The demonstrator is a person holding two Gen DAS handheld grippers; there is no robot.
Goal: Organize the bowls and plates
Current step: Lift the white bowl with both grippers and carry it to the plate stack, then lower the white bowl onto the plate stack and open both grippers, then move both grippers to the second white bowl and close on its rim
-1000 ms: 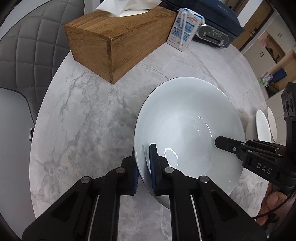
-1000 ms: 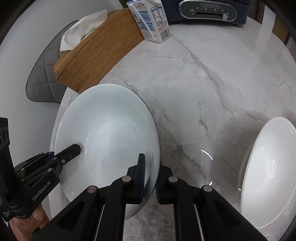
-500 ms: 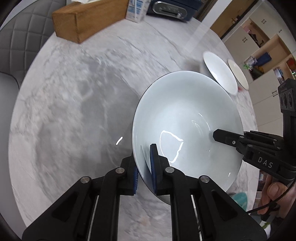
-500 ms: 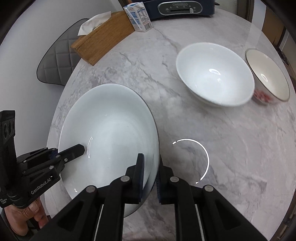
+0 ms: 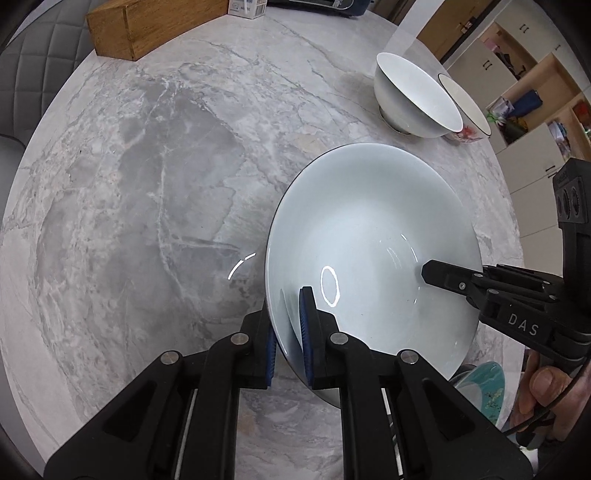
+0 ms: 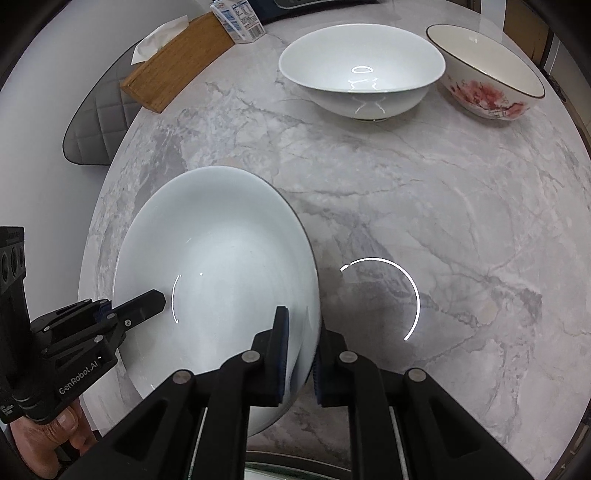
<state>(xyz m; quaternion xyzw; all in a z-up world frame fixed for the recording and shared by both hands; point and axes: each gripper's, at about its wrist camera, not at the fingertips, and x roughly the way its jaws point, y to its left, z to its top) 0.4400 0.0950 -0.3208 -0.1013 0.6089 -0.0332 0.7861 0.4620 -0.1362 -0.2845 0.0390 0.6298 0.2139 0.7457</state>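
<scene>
Both claws hold one big white plate [image 5: 373,243] up over the near part of the gray counter [image 5: 147,184]. The left claw [image 5: 288,332] is pinched shut on the plate's left rim, and the right claw [image 6: 299,354] is pinched shut on its right rim. The plate looks like it is in the air, not resting on the counter. Far off on the right side sit a white bowl [image 6: 362,70] and, just beside it, a bowl with red flowers [image 6: 487,70]. They are side by side, not stacked. A bit of a blue-green dish [image 5: 484,391] peeks out under the plate, near the person's right hand [image 5: 546,398]. So I think the job is only partly done: the plate is picked up but not set down yet, and the two bowls are not yet put together. A wooden tissue box [image 6: 177,62] and a milk carton [image 6: 238,20] stand at the far left. Compared with a second ago, the plate has been carried away from the tissue box, which was close then and is far now, and the two bowls have come into full view.
</scene>
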